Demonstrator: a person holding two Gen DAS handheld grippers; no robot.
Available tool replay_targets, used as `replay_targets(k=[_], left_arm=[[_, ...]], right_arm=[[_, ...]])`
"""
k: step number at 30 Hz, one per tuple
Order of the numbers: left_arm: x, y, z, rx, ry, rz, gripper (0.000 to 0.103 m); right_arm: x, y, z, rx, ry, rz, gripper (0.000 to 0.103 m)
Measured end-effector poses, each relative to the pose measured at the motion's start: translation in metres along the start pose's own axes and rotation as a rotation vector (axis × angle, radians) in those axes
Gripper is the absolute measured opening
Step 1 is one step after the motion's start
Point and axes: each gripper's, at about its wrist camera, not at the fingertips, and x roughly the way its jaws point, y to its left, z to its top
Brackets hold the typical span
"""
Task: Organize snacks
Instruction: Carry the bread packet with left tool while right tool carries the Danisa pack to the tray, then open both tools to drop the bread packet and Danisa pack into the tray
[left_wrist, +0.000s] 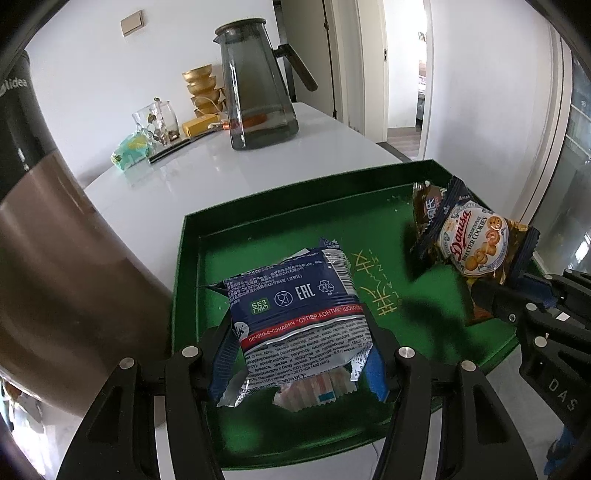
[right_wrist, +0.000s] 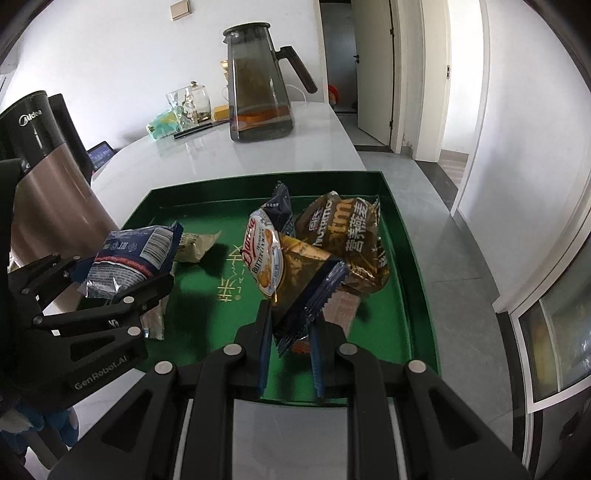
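left gripper (left_wrist: 300, 354) — black linkage, silver rivets | fingers (left_wrist: 376, 373) — blue pads | right gripper (right_wrist: 291, 350) — alike

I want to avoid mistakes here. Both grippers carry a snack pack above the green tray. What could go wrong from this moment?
1. The right gripper pinches the Danisa cookie pack only by its crimped end, so the pack may swing or slip.
2. The brown packet lies close behind it; lowering here may pile one pack on the other.
3. The blue sandwich-cookie pack in the left gripper hangs over a small wrapped snack in the green tray and may land on it.
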Motion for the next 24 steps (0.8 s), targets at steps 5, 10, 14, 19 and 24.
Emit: replay_targets(k=[5,10,14,19,24], left_arm=[[0.007,-0.002,0.000,0.001,0.008,0.000,0.053],[0.010,-0.002,0.001,0.001,0.009,-0.002,0.053],[0.011,-0.002,0.001,0.002,0.011,0.001,0.053],[0.014,-0.002,0.003,0.007,0.015,0.005,0.054],[0.016,-0.003,0.003,0.009,0.017,0.008,0.054]], right_arm=[[0.004,-0.001,-0.002,0.006,0.009,-0.004,0.000],[0.007,-0.002,-0.004,0.016,0.015,-0.005,0.000],[0.008,-0.003,-0.005,0.021,0.016,-0.008,0.000],[0.008,-0.003,-0.005,0.022,0.015,-0.015,0.000],[0.007,-0.003,-0.005,0.025,0.016,-0.017,0.000]])
